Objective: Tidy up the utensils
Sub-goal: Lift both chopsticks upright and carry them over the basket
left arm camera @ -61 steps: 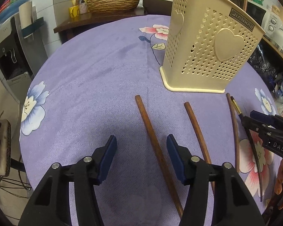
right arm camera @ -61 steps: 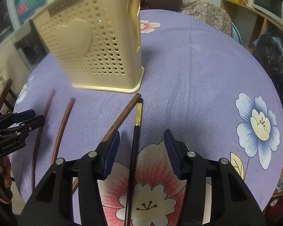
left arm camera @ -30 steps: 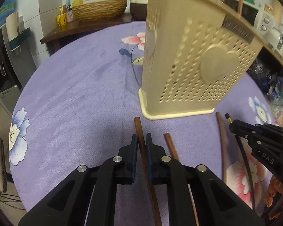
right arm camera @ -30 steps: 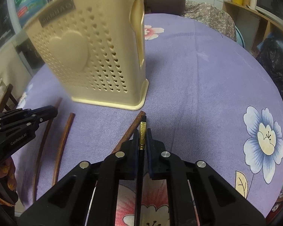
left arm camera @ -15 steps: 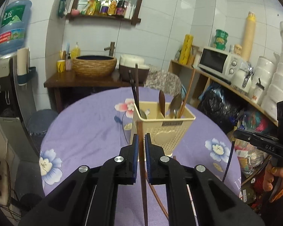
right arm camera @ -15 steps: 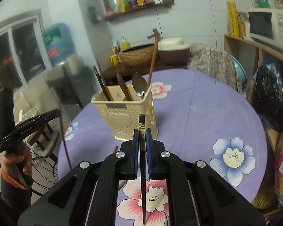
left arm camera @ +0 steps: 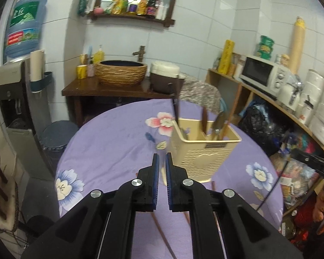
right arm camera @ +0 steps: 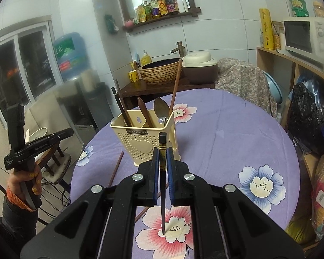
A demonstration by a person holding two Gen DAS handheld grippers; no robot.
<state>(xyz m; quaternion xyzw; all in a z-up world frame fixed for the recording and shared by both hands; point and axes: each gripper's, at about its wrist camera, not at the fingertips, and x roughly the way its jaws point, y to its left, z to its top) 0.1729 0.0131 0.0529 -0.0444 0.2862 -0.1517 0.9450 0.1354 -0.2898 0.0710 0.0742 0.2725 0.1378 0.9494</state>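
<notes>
The left gripper (left arm camera: 162,161) is up above the near edge of the round table with the purple flower cloth (left arm camera: 110,146). Its two sides are almost closed, with only a thin gap, and I see nothing in that gap. Two brown wooden chopsticks (right arm camera: 116,168) lie on the table near the near edge, partly hidden under the grippers.

The cream plastic basket with little heart holes (right arm camera: 140,144) stands near the middle of the table. It already has a metal spoon (right arm camera: 161,108) and some sticks in it. In the left view those sticks are blurry (hard to count).

The right gripper (right arm camera: 162,151) is squeezed tight on the black chopstick with a gold band (right arm camera: 162,205). The chopstick hangs over the near edge with its thin end down.

The chopstick could bump the basket's rim or the spoon and twist in the grip. The basket looks light, so a hard poke might tip it. I cannot see which part inside has room.
</notes>
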